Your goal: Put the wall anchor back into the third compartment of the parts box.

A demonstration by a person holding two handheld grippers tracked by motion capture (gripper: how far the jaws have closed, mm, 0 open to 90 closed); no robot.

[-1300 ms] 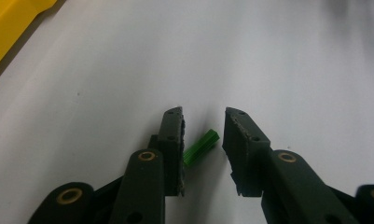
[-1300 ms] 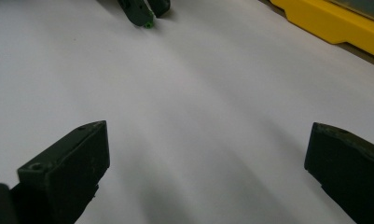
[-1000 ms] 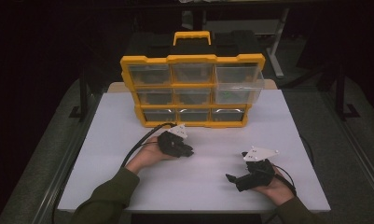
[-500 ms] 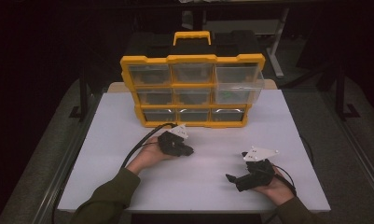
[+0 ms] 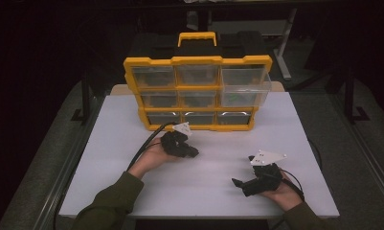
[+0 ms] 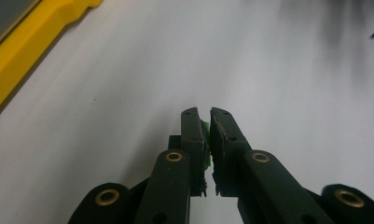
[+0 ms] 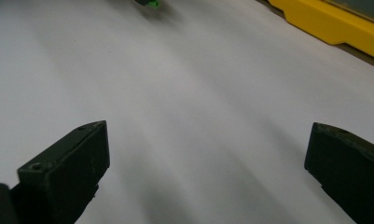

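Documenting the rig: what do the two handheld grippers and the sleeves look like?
Both the left gripper and the right gripper are black, each topped by a pale three-cornered plate and trailing a black cable. The fingers are flat black bars with brass-coloured pivot rivets. Sleeves are olive green.

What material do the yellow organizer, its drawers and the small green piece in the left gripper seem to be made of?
Organizer: likely moulded plastic, glossy yellow, with rounded edges and a one-piece handle. Drawers: probably clear plastic, since the contents show dimly through their fronts. Green piece: perhaps plastic, bright and even in colour; just a sliver shows between the pads of the left gripper, so this is uncertain.
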